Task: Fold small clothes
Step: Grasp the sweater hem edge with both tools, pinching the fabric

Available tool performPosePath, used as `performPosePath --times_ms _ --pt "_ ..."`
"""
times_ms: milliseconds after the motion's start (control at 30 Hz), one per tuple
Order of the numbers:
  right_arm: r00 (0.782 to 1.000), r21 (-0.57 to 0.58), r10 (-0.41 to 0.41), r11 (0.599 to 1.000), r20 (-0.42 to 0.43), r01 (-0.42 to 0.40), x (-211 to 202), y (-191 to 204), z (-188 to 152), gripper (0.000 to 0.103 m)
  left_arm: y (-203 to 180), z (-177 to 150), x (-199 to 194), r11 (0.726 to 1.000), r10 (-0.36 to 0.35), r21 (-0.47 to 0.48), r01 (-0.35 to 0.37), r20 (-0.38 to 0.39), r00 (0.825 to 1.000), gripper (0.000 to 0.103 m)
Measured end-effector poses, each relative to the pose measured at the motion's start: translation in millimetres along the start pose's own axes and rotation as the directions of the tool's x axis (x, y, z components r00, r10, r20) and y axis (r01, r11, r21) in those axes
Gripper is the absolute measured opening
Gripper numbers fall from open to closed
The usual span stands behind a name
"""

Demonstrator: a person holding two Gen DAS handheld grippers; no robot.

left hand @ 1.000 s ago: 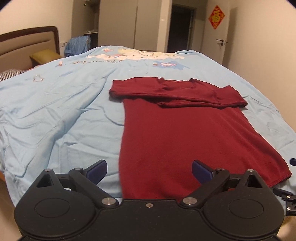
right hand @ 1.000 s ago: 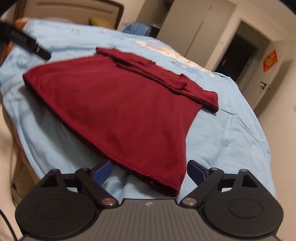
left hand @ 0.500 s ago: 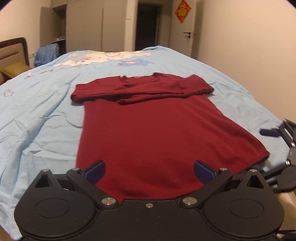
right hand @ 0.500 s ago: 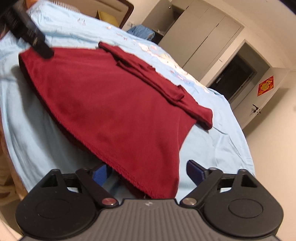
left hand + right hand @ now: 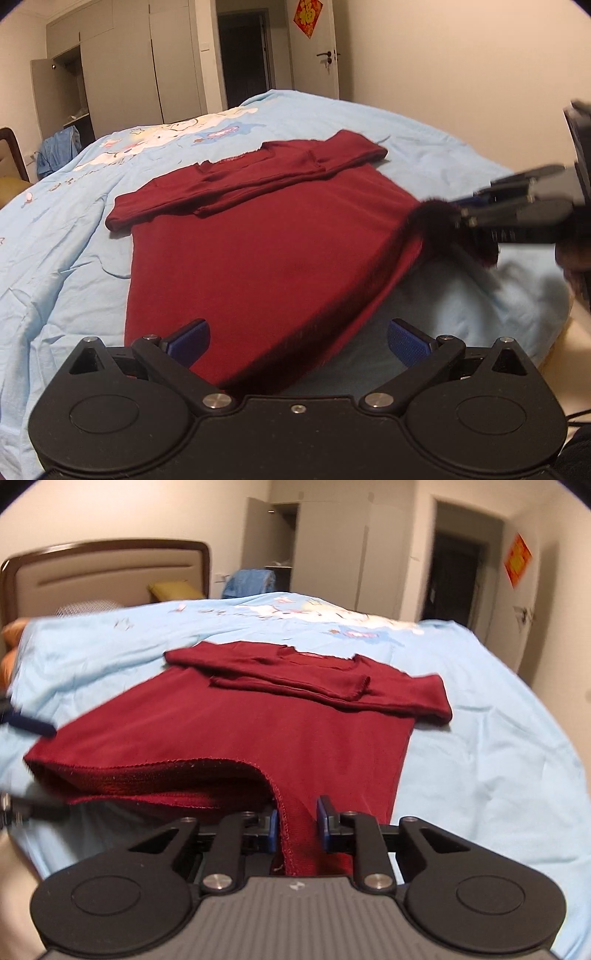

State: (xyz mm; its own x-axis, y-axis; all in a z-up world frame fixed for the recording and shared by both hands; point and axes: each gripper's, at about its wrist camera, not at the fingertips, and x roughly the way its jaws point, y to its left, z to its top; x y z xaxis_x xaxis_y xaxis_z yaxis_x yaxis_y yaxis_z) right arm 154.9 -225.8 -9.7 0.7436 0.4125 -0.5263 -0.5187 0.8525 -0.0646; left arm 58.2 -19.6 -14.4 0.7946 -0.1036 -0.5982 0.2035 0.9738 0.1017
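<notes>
A dark red shirt [image 5: 266, 243] lies flat on the light blue bedspread [image 5: 66, 229], both sleeves folded across its chest [image 5: 314, 679]. My left gripper [image 5: 297, 339] is open at the hem's left corner, with the cloth edge lying between its blue fingers [image 5: 188, 338]. My right gripper [image 5: 298, 827] is shut on the hem's right corner, and the pinched cloth [image 5: 295, 834] fills the gap. In the left wrist view the right gripper [image 5: 465, 214] holds that corner lifted off the bed. A left fingertip [image 5: 29, 725] shows at the far left of the right wrist view.
The bed's near edge [image 5: 554, 332] runs just under both grippers. A headboard [image 5: 110, 568] and pillows [image 5: 173, 590] stand at the far end. A blue garment [image 5: 251, 579] lies beyond the bed, by wardrobes [image 5: 122, 74] and a dark doorway [image 5: 243, 55].
My right gripper has gone from open to shut on the hem's right corner and raised it. The left gripper has shifted toward the hem's left corner, still open.
</notes>
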Motion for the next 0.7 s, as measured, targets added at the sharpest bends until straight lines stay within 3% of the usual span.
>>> performPosePath --times_ms 200,467,567,700 --pt "1.000 0.089 0.016 0.996 -0.006 -0.015 8.7 -14.7 5.8 0.023 -1.7 -8.4 13.3 0.994 0.073 0.085 -0.069 -0.041 0.997 0.100" --pt "1.000 0.095 0.012 0.995 -0.016 -0.011 13.1 -15.8 5.9 0.023 -6.5 -19.4 28.3 0.965 0.165 0.215 -0.150 -0.057 0.985 0.092" --pt "1.000 0.098 0.012 0.995 -0.019 -0.011 15.0 -15.1 6.0 0.023 -7.4 -22.4 31.9 0.946 0.221 0.255 -0.199 -0.060 0.973 0.083" --pt "1.000 0.096 0.012 0.995 -0.022 -0.009 15.3 -15.0 5.5 0.023 0.9 -22.6 30.4 0.936 0.278 0.241 -0.256 -0.061 0.959 0.063"
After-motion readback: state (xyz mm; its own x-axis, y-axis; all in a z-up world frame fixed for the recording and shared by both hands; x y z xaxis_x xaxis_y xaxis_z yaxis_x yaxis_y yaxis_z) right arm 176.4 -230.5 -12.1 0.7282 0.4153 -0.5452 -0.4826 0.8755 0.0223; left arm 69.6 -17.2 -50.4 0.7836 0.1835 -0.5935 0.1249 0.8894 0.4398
